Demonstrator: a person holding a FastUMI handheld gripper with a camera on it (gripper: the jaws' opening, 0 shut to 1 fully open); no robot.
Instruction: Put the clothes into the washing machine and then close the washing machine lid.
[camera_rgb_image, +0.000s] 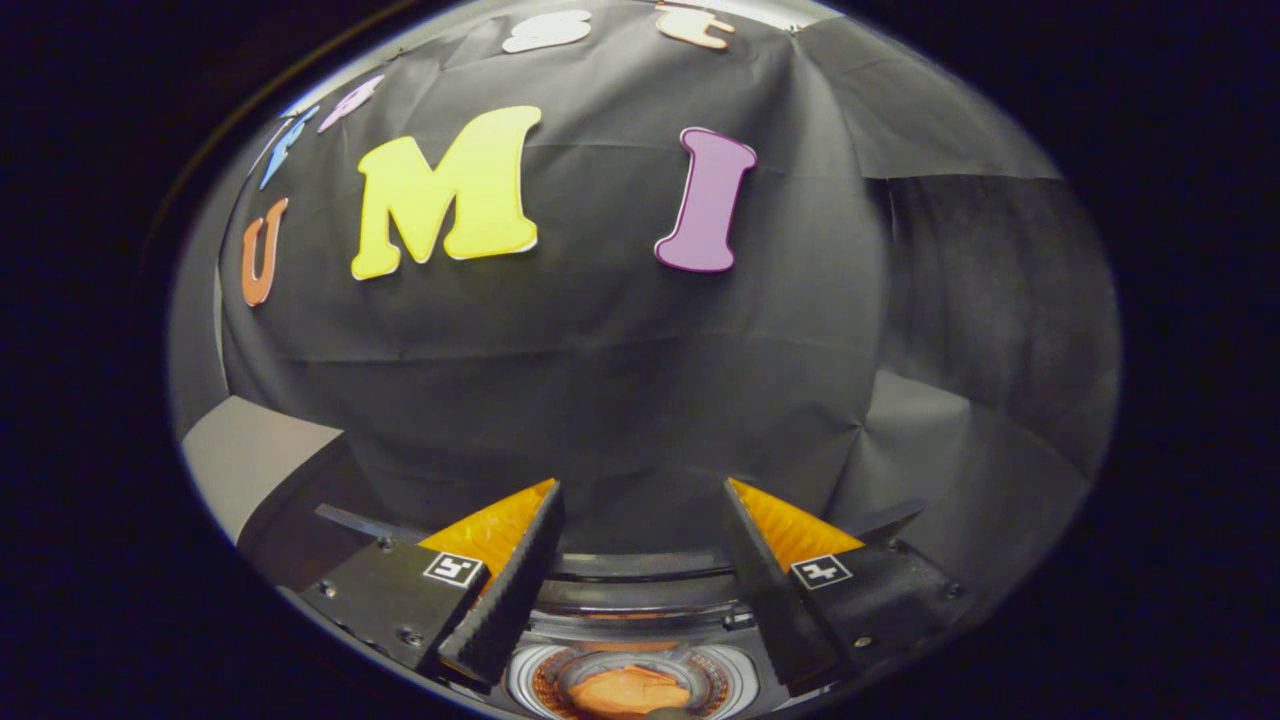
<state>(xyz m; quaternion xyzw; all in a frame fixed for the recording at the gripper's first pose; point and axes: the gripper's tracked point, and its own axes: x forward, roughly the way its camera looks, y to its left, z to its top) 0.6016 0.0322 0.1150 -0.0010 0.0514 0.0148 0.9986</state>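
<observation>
Gripper view, gripper (640, 490) hanging with jaws spread and gripping nothing, orange clothes (628, 690) lying inside washing machine (640, 625) drum at 6 o'clock, rim showing between fingers.

1. The round white washing machine drum opening (625, 680), below and between the spread, empty fingers of the gripper (640, 500), was cut off at its near side.
2. The crumpled orange cloth (628, 692) inside was partly cut off too.
3. The machine's lid could not be made out.
</observation>
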